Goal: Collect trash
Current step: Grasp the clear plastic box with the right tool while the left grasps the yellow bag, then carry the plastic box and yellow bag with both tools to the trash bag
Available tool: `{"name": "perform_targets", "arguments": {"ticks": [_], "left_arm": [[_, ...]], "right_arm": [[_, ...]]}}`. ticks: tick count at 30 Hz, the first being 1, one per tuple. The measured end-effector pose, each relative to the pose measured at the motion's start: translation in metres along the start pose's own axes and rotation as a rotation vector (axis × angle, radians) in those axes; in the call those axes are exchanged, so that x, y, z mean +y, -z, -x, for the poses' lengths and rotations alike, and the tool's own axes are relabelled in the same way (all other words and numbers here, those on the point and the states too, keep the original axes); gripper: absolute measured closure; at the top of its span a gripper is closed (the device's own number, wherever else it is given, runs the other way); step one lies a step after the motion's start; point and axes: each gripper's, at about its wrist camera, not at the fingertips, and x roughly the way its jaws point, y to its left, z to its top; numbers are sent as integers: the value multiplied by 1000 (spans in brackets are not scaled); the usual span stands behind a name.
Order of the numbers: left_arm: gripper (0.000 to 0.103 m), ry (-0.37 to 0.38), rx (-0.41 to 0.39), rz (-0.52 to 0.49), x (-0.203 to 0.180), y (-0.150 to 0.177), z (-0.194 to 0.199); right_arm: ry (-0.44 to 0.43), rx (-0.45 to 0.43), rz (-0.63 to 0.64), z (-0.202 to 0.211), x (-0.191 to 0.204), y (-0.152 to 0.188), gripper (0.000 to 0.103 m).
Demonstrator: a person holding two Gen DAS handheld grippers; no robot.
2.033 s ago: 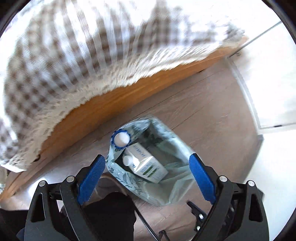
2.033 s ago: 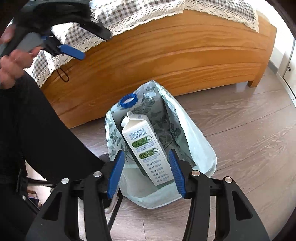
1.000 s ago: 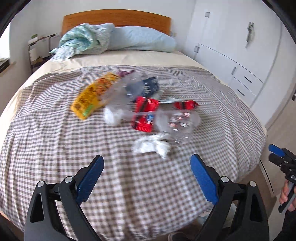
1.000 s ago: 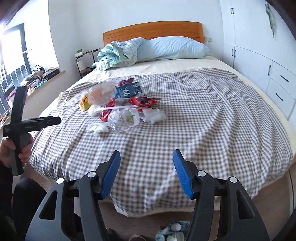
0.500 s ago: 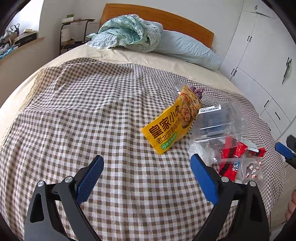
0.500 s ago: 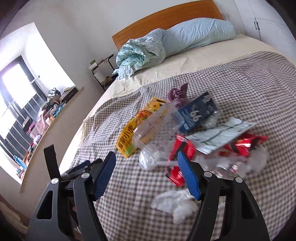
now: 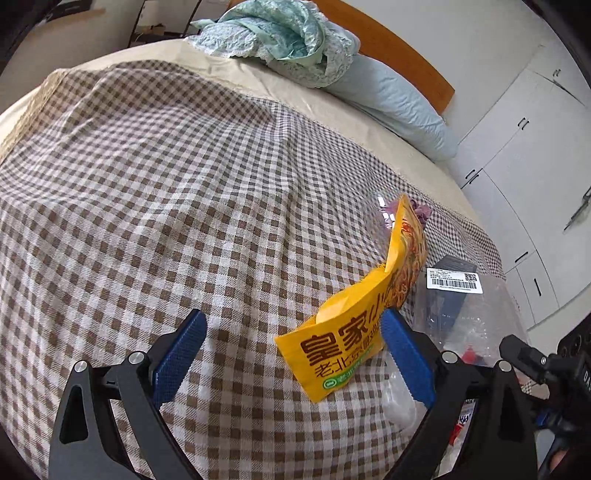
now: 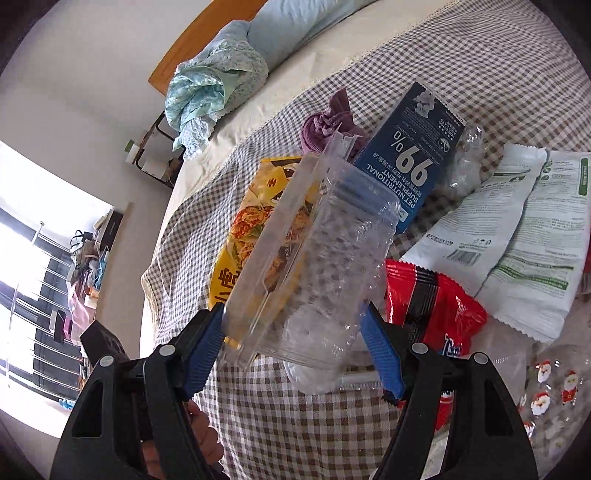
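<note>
A pile of trash lies on the checked blanket [image 7: 147,184]. My left gripper [image 7: 291,332] is open just above the blanket. A yellow snack packet [image 7: 351,332] lies with its corner between the fingers, against the right pad [image 7: 406,354]. In the right wrist view a clear plastic clamshell box [image 8: 317,266] sits between the fingers of my right gripper [image 8: 293,332]. The jaws are spread about as wide as the box and I see no squeeze on it. Behind it lie the yellow packet [image 8: 251,229], a blue pet-supplement pouch [image 8: 410,162] and a red packet [image 8: 432,306].
A white and green wrapper [image 8: 517,236], a purple cloth [image 8: 328,122] and a clear bag with Santa figures [image 8: 546,387] lie around the box. A crumpled teal quilt [image 7: 280,33] and a pillow [image 7: 399,107] sit at the headboard. White wardrobes [image 7: 517,155] stand to the right.
Both grippers came from the bag on the floor up over the bed and in close to the pile. The yellow packet now sits between the left fingers, the clear box between the right ones.
</note>
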Motion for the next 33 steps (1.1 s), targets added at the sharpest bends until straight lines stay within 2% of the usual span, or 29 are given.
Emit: {"name": "perform_targets", "arguments": {"ticks": [3,5,7,8,9,10,11,12,13,15,19,24,30,33], "left_arm": [[10,55,33,53,-1,-3,-12],[10,56,41,57,-4,-5,-19],[15,58,34,46,-10,-5,-22],[23,71,38,47,-12,-4,-22],[48,71,52,54,-15,-3,-25],[62,58,69,54,-17,-1,-26],[69,39,78,46,-21,2,-25],[81,35,76,29,-24,4,-23],[88,18,67,0,-30,6,-18],[94,-17,49,-62,-46,10,-7],[97,-47,2,-170,-82,15,28],[97,-72,-80,-325,-136,24,84],[97,-13,-132,-452,-201,64,142],[97,35,-114,-500,-232,96,167]], "right_arm": [[-39,-26,68,9,4,-4,38],[-57,-49,129,22,10,-7,39],[-80,-81,176,38,15,-12,39],[-83,-98,203,48,18,-16,39],[-88,-115,229,59,21,-19,39],[-93,-129,255,68,23,-22,39],[-90,-142,283,78,24,-25,39],[-88,-150,305,87,23,-27,39],[-92,-153,318,95,21,-30,39],[-83,-170,340,115,16,-35,39],[-47,-218,370,152,-1,-40,39],[23,-236,434,198,-28,-34,39],[115,-222,548,249,-55,-2,39],[153,-206,592,281,-74,23,39]]}}
